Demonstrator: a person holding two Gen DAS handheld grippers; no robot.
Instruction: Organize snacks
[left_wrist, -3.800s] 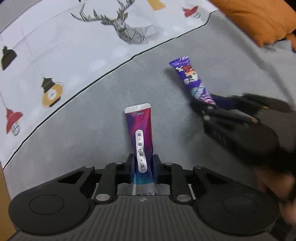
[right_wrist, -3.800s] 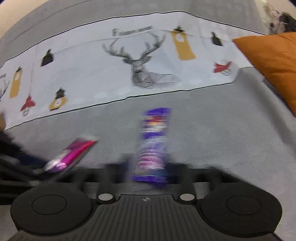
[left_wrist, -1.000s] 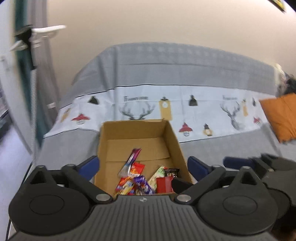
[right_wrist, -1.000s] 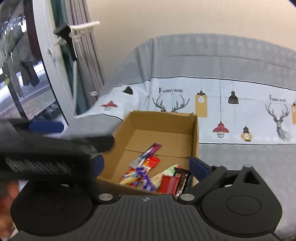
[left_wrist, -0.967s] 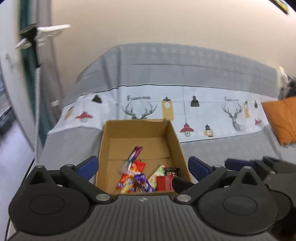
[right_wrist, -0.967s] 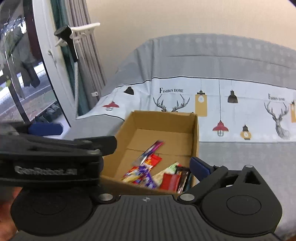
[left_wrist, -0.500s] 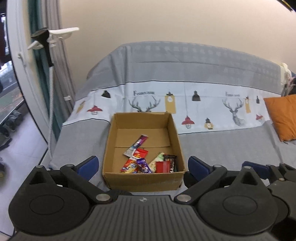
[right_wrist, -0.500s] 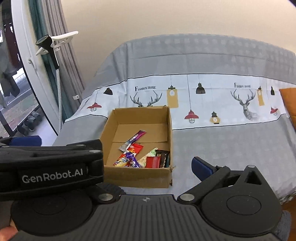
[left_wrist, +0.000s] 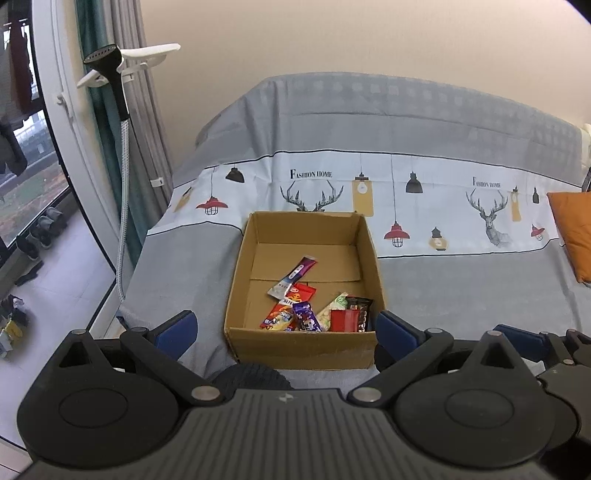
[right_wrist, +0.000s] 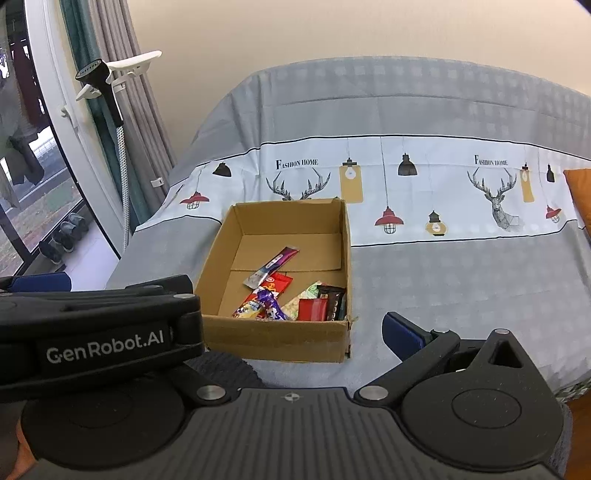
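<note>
An open cardboard box (left_wrist: 299, 349) sits on the grey sofa cover and also shows in the right wrist view (right_wrist: 273, 336). Several snack packets lie in it, among them a purple stick packet (left_wrist: 293, 276), a purple wrapper (left_wrist: 306, 316) and a red packet (left_wrist: 341, 320). My left gripper (left_wrist: 286, 330) is open and empty, held back from the box's near side. My right gripper (right_wrist: 291, 332) is open and empty too; its left finger is hidden behind the left gripper's body (right_wrist: 99, 339).
The sofa cover has a white printed band with deer and lamps (left_wrist: 406, 206). An orange cushion (left_wrist: 572, 232) lies at the right. A garment steamer on a pole (left_wrist: 122, 118), curtains and a window stand at the left, with floor below.
Both grippers have pulled back and up from the box, which now looks smaller and farther. Earlier each held a packet on the sofa; both packets now lie in the box.
</note>
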